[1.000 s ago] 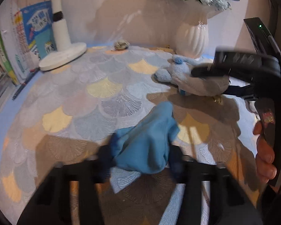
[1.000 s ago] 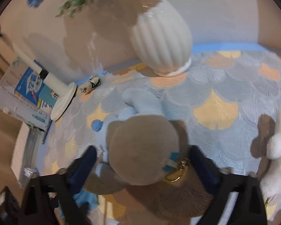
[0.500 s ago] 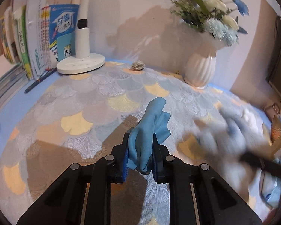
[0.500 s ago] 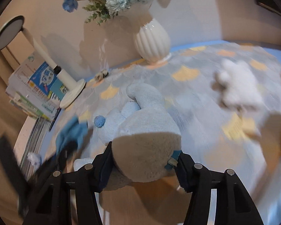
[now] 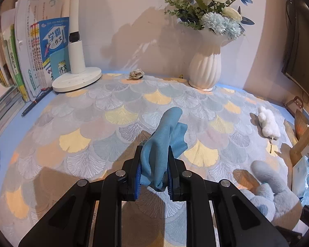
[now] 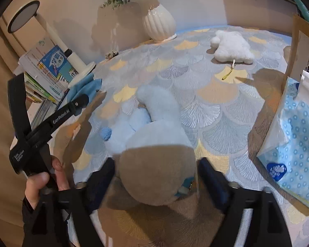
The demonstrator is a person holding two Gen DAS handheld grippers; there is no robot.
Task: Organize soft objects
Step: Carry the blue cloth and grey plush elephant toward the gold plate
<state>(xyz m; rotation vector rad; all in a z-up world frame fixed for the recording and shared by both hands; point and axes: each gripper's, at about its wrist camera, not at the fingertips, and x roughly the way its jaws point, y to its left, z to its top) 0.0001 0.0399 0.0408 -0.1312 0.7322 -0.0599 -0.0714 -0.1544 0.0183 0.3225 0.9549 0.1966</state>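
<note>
Right hand-held gripper (image 6: 155,177) apparently released plush (image 6: 154,131).

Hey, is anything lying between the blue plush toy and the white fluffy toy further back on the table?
Nothing visible. Between the blue plush toy and the white fluffy toy lies only bare patterned tablecloth; the white toy's small keychain trails into that gap.

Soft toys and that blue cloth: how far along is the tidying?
Nothing looks sorted yet. The left hand-held gripper is clamped on the blue cloth. The right hand-held gripper has just opened around the blue plush. The white plush lies untouched.
</note>
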